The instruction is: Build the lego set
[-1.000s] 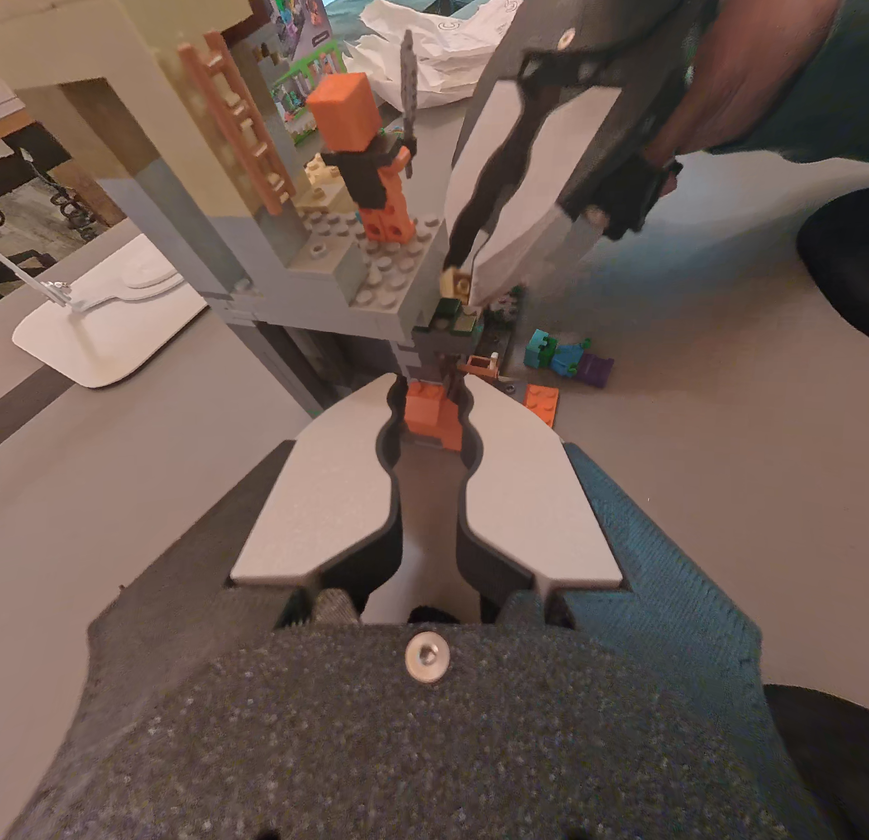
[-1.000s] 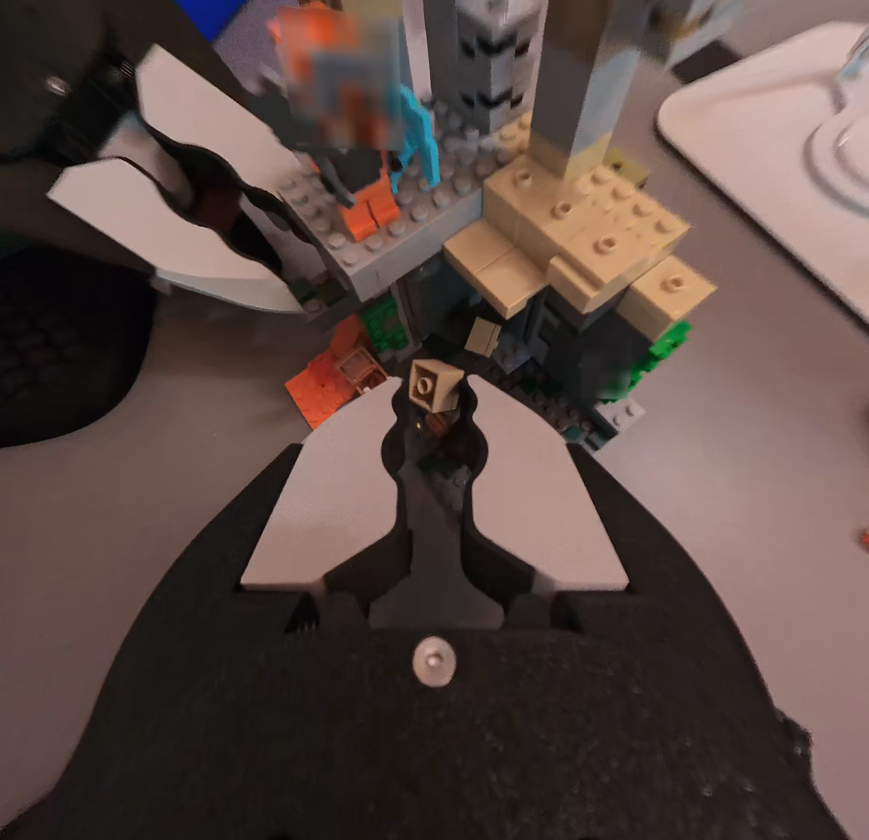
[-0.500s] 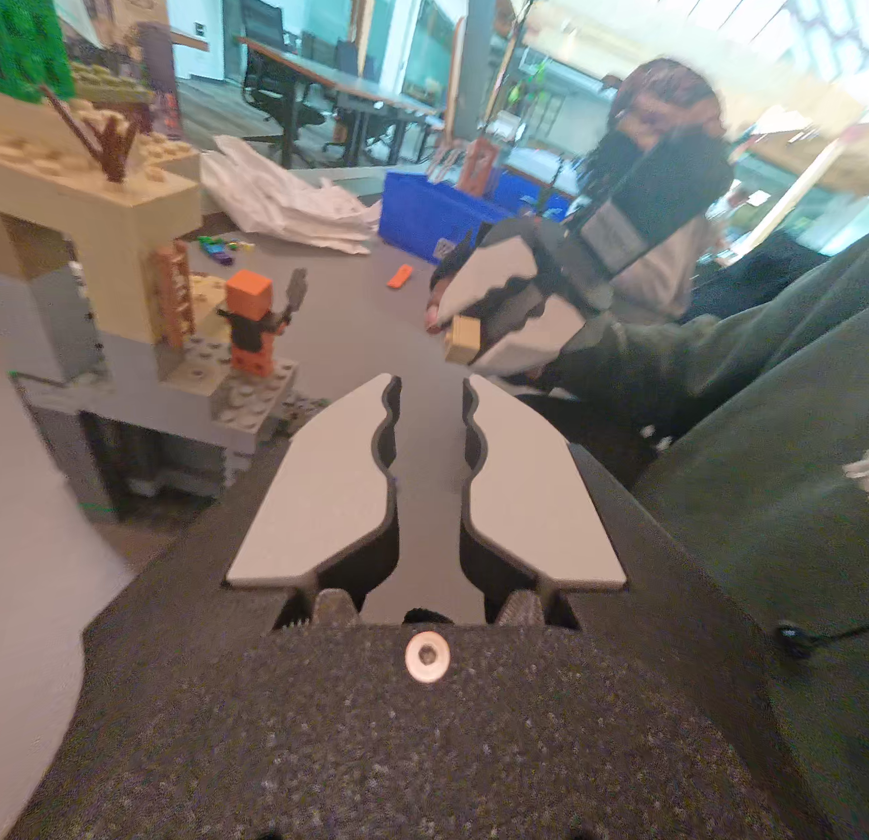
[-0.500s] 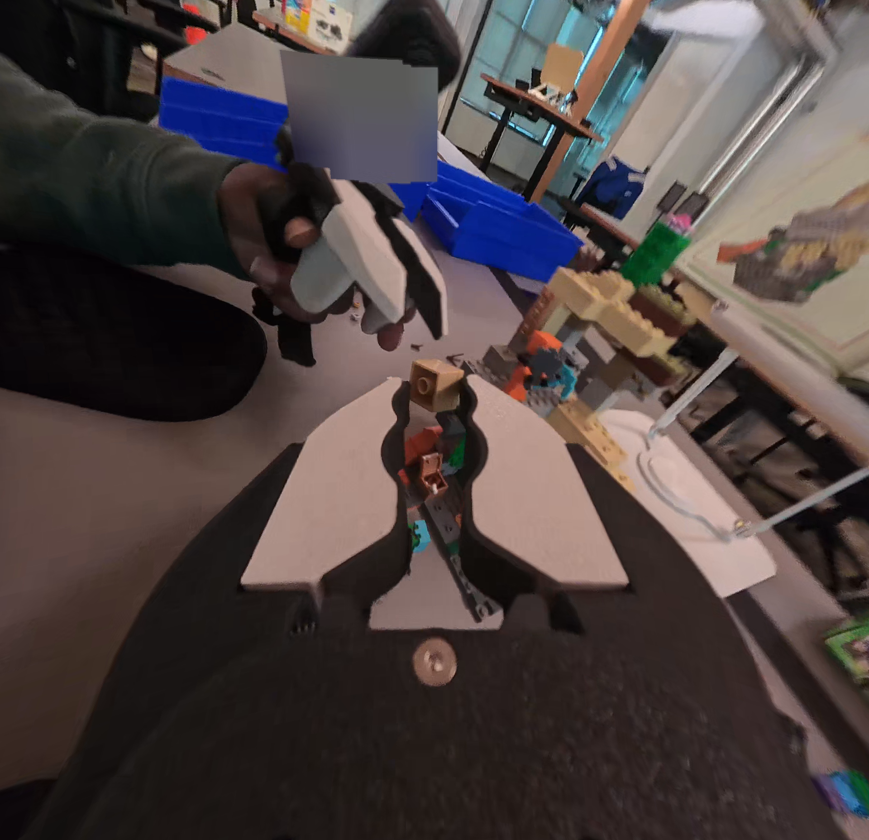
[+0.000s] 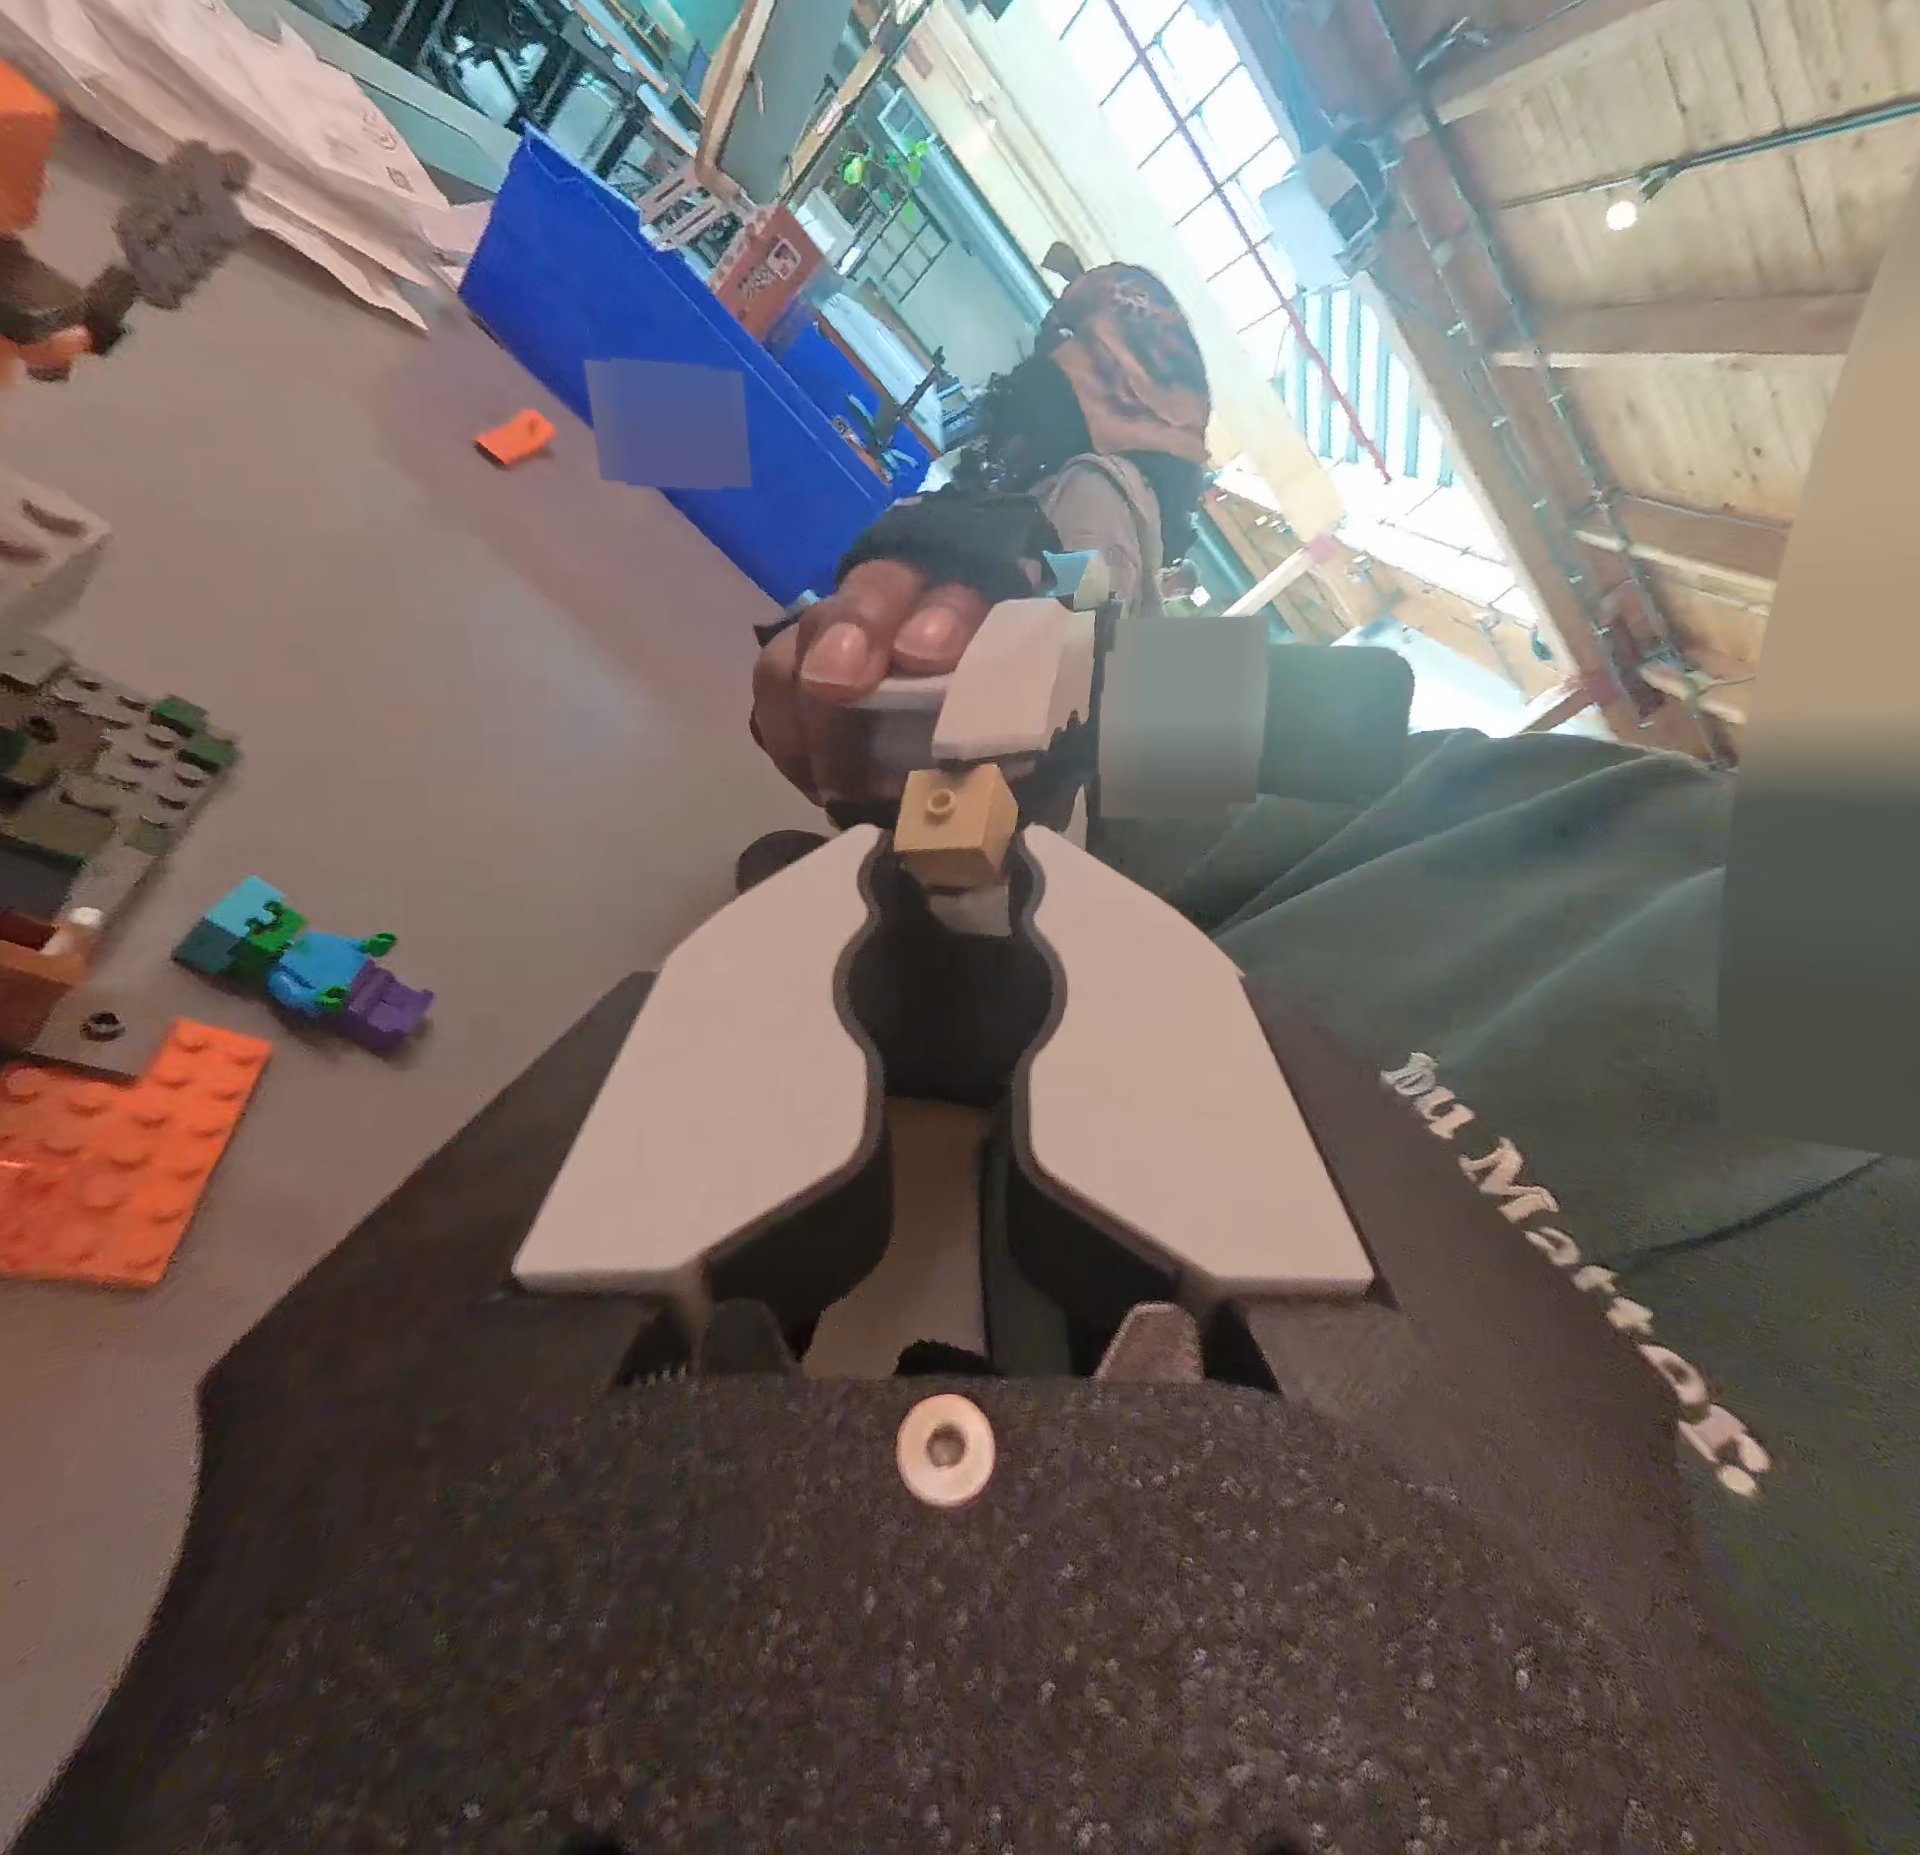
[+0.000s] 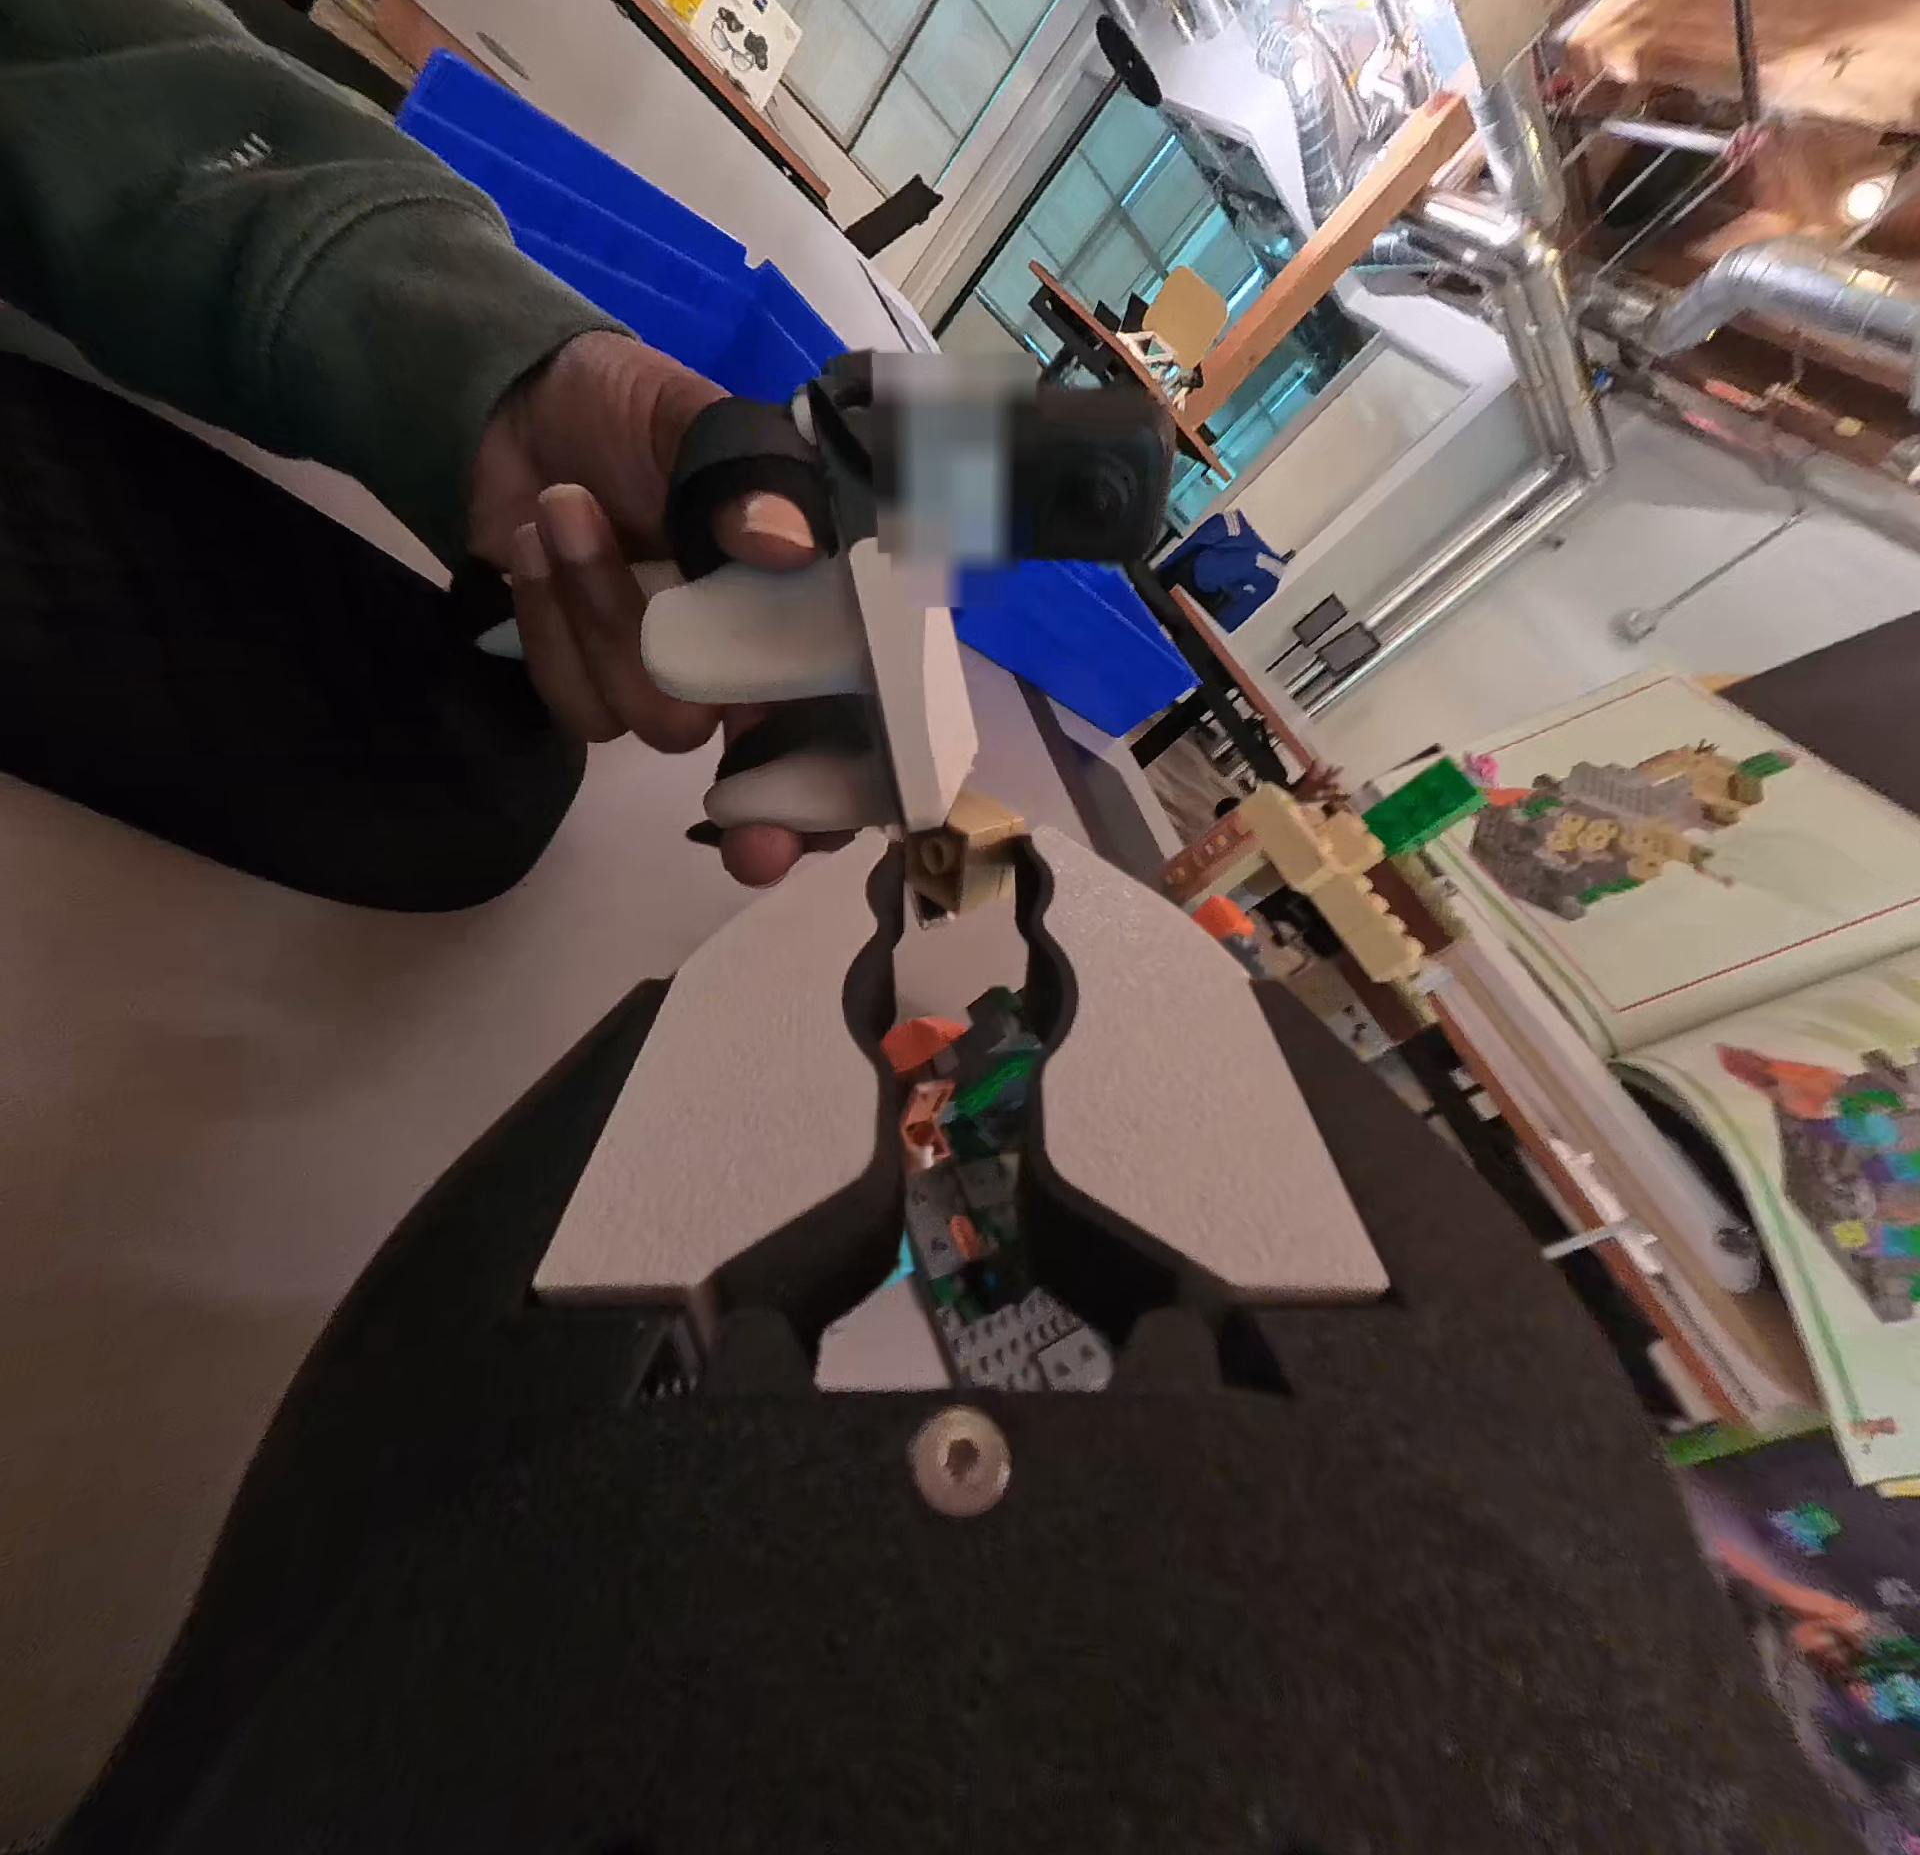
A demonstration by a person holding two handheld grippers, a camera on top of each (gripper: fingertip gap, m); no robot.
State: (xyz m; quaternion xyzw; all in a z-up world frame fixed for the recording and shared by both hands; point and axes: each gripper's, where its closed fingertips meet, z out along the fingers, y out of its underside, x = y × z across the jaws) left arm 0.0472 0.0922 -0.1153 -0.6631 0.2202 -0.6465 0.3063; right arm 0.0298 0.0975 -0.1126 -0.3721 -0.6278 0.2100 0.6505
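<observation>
A small tan brick [image 5: 951,829] hangs in the air between both grippers, away from the lego build. My right gripper [image 6: 958,870] is shut on the brick [image 6: 961,860]. In the left wrist view the right gripper [image 5: 982,756] comes in from beyond, with a hand around it. My left gripper [image 5: 954,851] has its fingertips against the brick's two sides. In the right wrist view the left gripper [image 6: 935,818] shows edge-on, with its tip on the brick's top. The tan and grey lego build [image 6: 1330,870] stands to the right.
On the grey table lie a green and blue minifigure [image 5: 301,958], an orange plate [image 5: 114,1151], dark base plates [image 5: 94,766] and a loose orange piece [image 5: 514,436]. Blue bins [image 5: 644,351] stand behind. An open instruction booklet [image 6: 1662,870] lies at the right. My two grippers' fingertips are within a few centimetres of each other.
Both grippers have lifted away from the build and turned toward each other. The right one has carried the tan brick to the left one's fingertips, and the left jaws have narrowed slightly around it.
</observation>
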